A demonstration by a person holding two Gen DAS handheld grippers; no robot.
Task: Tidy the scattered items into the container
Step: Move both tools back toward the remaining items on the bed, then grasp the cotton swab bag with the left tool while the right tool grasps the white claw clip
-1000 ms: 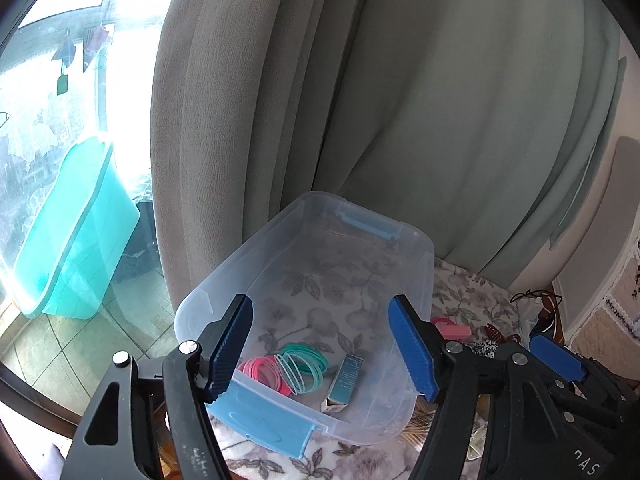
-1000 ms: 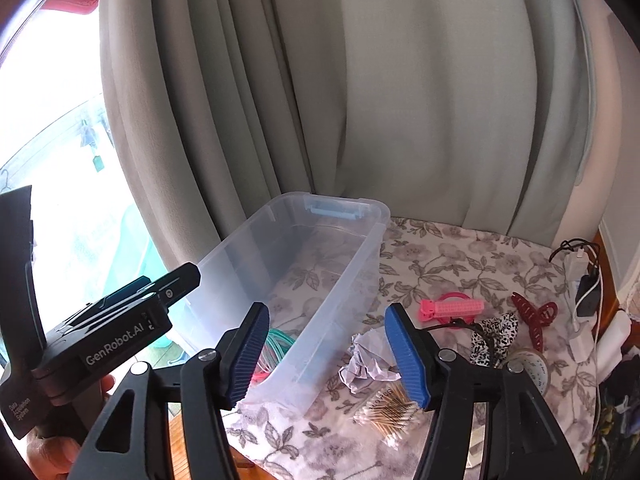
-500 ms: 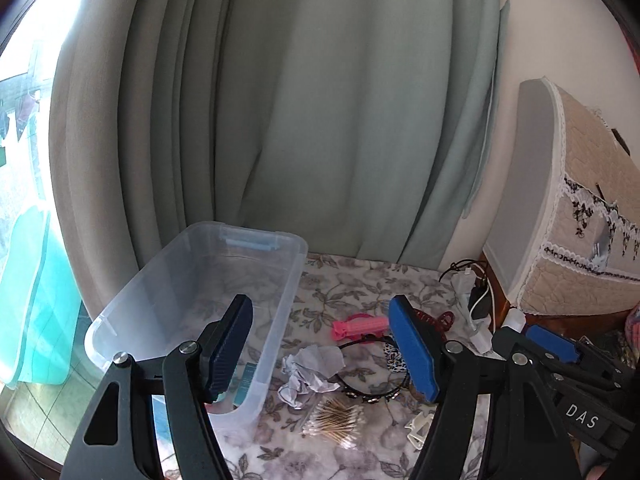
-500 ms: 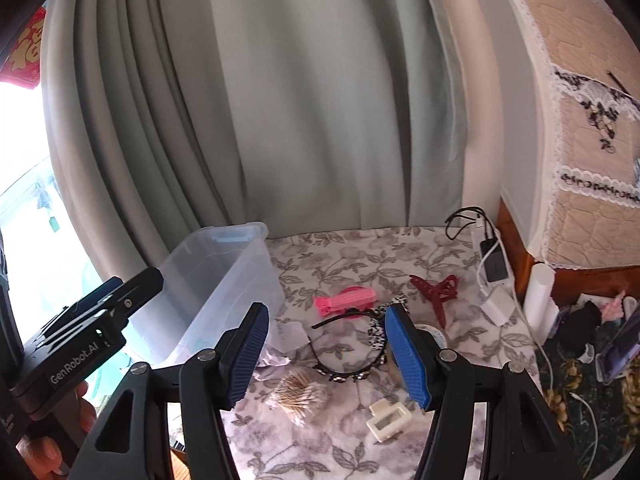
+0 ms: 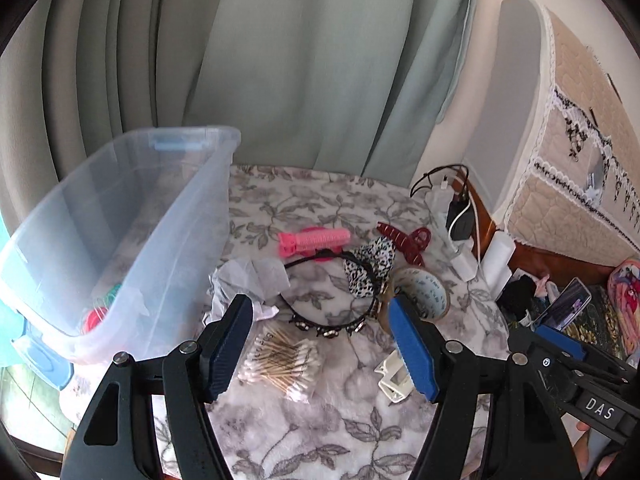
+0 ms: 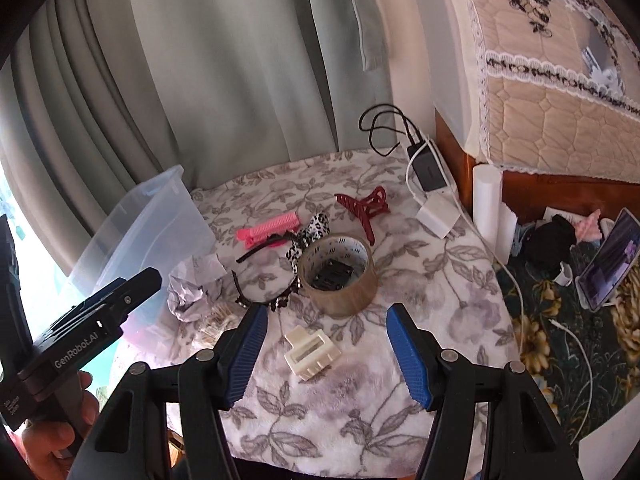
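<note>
Between the right fingers: nothing held; right gripper (image 6: 322,354) spread wide, hanging above a cream hair clip (image 6: 313,353) that lies flat on the floral cloth (image 6: 448,312).
Between the left fingers: nothing held; left gripper (image 5: 320,346) spread wide above a bundle of cotton swabs (image 5: 280,358).
Just ahead of the right fingers: tape roll (image 6: 339,276), standing on its edge face, with a small dark thing inside it that I cannot identify.
Ahead of the left fingers: black headband (image 5: 332,304) with a spotted bow, crumpled tissue (image 5: 244,284), pink hair roller (image 5: 314,240), dark red claw clip (image 5: 406,240).
Left of both pairs of fingers: clear bin (image 5: 120,220), open, touching the tissue; coloured hair ties already lie in its near corner.
Step in hand (judged): choosing a pick for each gripper; clip for the right, swabs for the left.
Advice, clip: bring the fingers straight down astride its short sides, closing low so the pads bite the body, not the teeth.
Advice, swabs: looks wrapped in film; pinch across the middle, otherwise it may sag or slide.
Risk: the headband lies close to the swabs; avoid hooking it.
Carry: lift clear of the bin wall before crossing.
</note>
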